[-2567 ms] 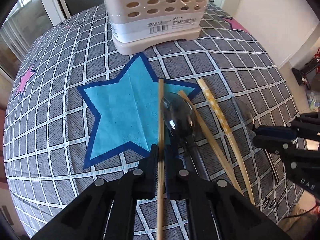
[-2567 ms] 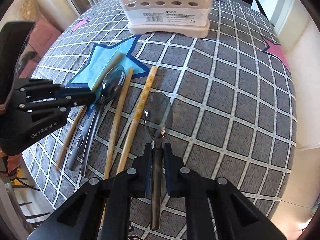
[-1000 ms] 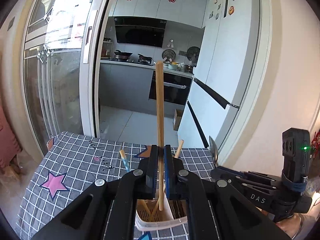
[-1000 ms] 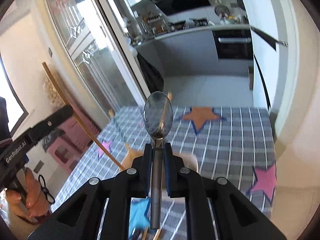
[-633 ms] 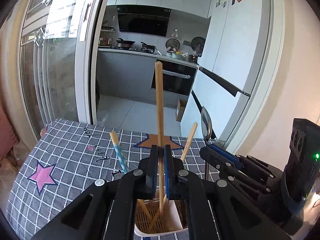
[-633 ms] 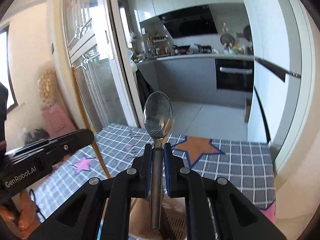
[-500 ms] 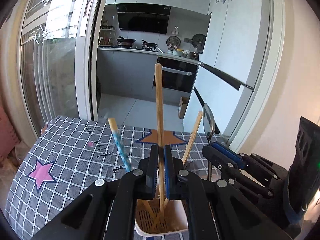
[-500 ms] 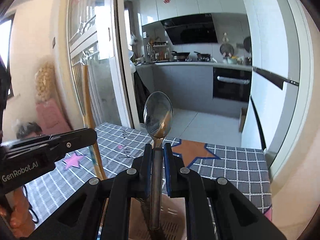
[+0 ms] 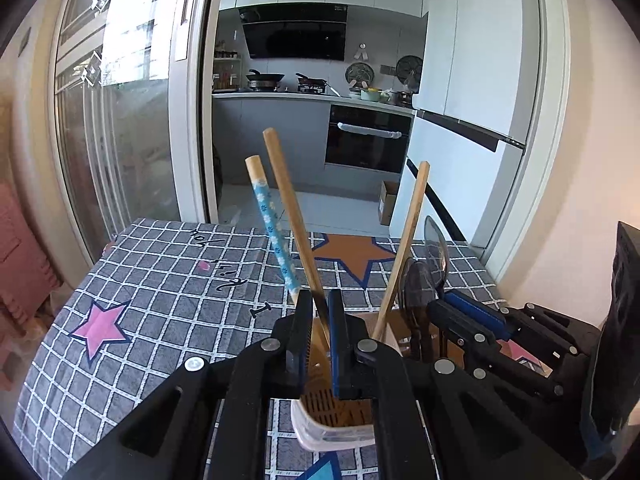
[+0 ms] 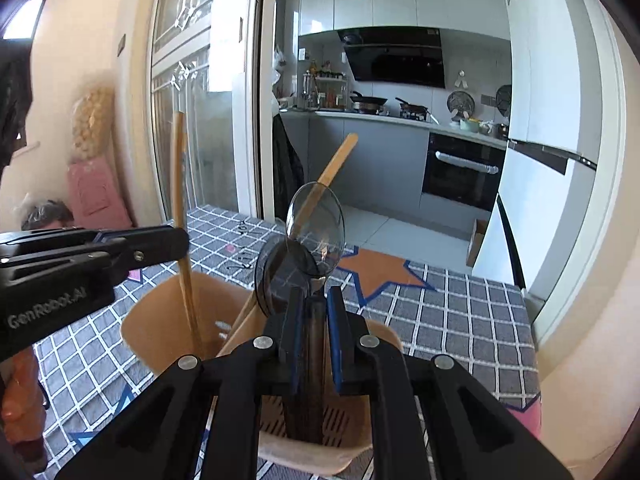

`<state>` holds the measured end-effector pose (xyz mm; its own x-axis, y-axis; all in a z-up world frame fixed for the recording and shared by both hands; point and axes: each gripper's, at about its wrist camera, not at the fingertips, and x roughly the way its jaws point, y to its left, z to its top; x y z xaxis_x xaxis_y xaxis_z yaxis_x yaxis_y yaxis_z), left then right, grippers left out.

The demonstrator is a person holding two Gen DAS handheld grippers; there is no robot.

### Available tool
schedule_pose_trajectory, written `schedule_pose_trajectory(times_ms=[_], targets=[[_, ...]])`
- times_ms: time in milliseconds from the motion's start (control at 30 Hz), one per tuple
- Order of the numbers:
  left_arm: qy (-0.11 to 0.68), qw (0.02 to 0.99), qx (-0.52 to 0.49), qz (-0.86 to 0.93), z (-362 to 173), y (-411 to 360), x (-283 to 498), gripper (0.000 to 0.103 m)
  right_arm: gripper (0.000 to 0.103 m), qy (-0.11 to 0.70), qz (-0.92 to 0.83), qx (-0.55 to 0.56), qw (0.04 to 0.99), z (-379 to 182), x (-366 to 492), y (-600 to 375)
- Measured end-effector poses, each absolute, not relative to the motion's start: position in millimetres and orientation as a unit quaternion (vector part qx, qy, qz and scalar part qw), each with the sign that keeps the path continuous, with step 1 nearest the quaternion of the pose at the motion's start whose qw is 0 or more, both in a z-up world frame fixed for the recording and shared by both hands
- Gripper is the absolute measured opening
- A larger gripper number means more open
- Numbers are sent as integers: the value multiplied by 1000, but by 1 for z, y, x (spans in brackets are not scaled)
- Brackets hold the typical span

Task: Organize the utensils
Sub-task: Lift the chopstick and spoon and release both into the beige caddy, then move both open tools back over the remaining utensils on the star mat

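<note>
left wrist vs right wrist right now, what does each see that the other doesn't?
Only the left wrist view shows the blue-patterned chopstick leaning in the holder, and the pink star on the tablecloth.

Only the right wrist view shows two spoons up close, a front spoon and a darker spoon behind it, and the right tool open around their handles.

Both show the holder, the plain chopsticks standing in it, and the left tool open.
</note>
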<state>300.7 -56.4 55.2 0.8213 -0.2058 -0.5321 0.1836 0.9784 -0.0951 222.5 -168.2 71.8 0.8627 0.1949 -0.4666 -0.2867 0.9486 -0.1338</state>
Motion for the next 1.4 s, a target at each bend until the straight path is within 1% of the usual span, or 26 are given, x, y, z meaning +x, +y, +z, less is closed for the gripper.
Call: schedule_pose_trajectory(times_ms=[100, 133, 167, 200, 233, 267, 600, 633, 667, 700, 767, 900, 1000, 1033, 1067, 1100, 1133, 1233, 1333, 1400], targets=[[282, 954, -28, -99, 55, -50, 296, 36, 14, 246, 134, -92, 956, 71, 222, -170], [283, 953, -33, -100, 55, -48, 296, 36, 19, 248, 133, -93, 955, 71, 223, -171], [284, 953, -37, -99, 55, -46, 296, 36, 29, 250, 133, -94, 954, 72, 222, -171], [287, 952, -40, -96, 55, -45, 297, 36, 35, 253, 132, -92, 954, 73, 222, -172], [288, 952, -41, -95, 55, -45, 298, 36, 44, 254, 133, -89, 954, 75, 221, -173], [290, 952, -43, -93, 55, -44, 299, 36, 46, 253, 133, -84, 955, 77, 219, -174], [293, 951, -26, -93, 56, -50, 300, 37, 51, 248, 129, -50, 959, 100, 192, -189], [292, 952, -23, -92, 57, -50, 299, 48, 52, 249, 129, -44, 959, 101, 188, -193], [291, 952, -20, -91, 58, -51, 298, 90, 53, 251, 129, -39, 959, 102, 185, -195], [289, 953, -21, -84, 59, -50, 296, 103, 54, 252, 128, -34, 959, 103, 182, -198], [264, 961, -26, -76, 64, -48, 287, 103, 55, 255, 127, -24, 958, 104, 177, -202], [272, 959, -19, -76, 66, -46, 279, 103, 57, 266, 122, -6, 956, 104, 169, -212], [264, 961, -24, -80, 69, -38, 264, 103, 63, 277, 122, 9, 953, 101, 160, -217], [265, 961, -24, -80, 69, -36, 260, 103, 70, 284, 125, 17, 950, 100, 157, -219], [271, 959, -22, -80, 69, -33, 254, 103, 83, 291, 126, 24, 948, 99, 154, -221], [281, 956, -22, -83, 67, -30, 247, 103, 87, 299, 128, 31, 945, 98, 152, -222], [288, 954, -23, -84, 65, -26, 243, 103, 88, 307, 131, 41, 942, 95, 148, -224], [317, 944, -22, -88, 52, -17, 220, 103, 103, 330, 129, 67, 933, 86, 135, -229], [350, 933, -18, -81, 31, -7, 195, 103, 103, 345, 127, 82, 926, 75, 116, -228], [376, 923, -11, -84, 13, -3, 179, 103, 103, 371, 120, 76, 918, 66, 105, -225]])
